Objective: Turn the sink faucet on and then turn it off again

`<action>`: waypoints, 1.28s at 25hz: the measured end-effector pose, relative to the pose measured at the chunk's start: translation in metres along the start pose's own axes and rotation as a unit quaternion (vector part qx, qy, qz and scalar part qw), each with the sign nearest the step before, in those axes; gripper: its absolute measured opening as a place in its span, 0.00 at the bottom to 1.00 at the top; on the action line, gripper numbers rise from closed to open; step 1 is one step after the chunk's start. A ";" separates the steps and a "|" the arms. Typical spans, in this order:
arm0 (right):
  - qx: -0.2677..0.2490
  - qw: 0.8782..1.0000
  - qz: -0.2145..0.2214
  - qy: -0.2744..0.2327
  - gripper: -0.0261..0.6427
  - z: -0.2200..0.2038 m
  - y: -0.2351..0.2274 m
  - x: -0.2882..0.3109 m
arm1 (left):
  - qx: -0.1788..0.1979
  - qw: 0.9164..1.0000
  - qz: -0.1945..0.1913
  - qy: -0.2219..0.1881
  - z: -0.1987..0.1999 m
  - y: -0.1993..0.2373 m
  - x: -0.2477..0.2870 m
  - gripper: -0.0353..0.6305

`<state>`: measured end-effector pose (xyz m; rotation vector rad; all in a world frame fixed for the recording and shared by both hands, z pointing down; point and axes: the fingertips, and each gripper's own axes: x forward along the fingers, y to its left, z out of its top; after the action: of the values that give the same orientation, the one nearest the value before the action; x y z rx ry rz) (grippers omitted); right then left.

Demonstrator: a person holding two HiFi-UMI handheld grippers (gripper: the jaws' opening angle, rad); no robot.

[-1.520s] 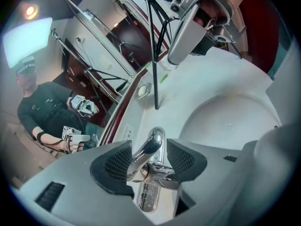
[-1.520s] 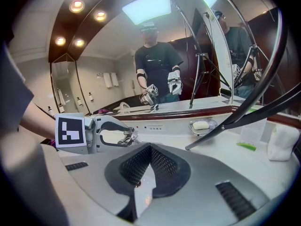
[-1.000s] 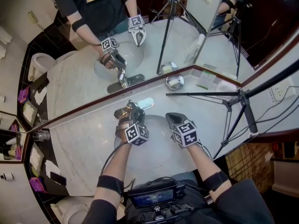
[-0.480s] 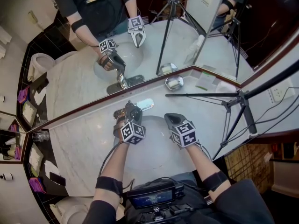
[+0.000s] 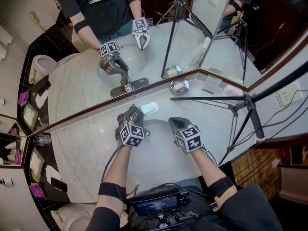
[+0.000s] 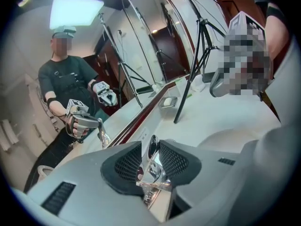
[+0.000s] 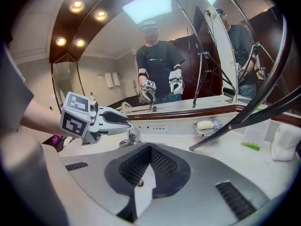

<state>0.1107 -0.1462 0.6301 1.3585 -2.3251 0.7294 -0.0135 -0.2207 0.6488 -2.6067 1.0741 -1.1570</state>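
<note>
At the back rim of the sink (image 5: 159,133), head view: left gripper (image 5: 134,113) sits on the faucet lever (image 6: 153,166); right gripper (image 5: 173,121) hovers over the basin, apart. Left gripper view: jaws, having just been closing, half-open, pinch the chrome lever between both pads. Rigid, polished, probably slippery; best held near its free end for leverage. Right gripper view: jaws fully together, nothing between them.
</note>
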 end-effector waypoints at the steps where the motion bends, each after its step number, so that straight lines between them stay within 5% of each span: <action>1: 0.000 1.000 0.001 -0.001 0.07 0.001 0.001 0.000 | 0.001 1.000 0.000 0.000 0.000 0.000 0.000 0.24; 14: -0.007 1.000 0.017 0.000 0.07 -0.001 0.017 0.003 | 0.023 1.000 -0.016 0.008 -0.003 -0.005 -0.019 0.23; 18: -0.014 1.000 0.025 0.000 0.07 0.001 0.026 0.005 | 0.002 1.000 -0.004 -0.002 -0.003 -0.001 -0.043 0.22; 24: -0.026 0.999 0.038 -0.002 0.07 0.006 0.043 0.008 | -0.086 0.995 0.045 -0.029 -0.007 0.021 -0.093 0.06; 32: -0.043 0.998 0.052 -0.004 0.07 0.012 0.062 0.012 | -0.253 0.962 0.079 -0.065 -0.029 0.038 -0.152 0.06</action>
<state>0.0507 -0.1361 0.6111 1.2135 -2.4195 0.6455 -0.1253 -0.1468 0.5626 -2.8261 1.6997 -0.7366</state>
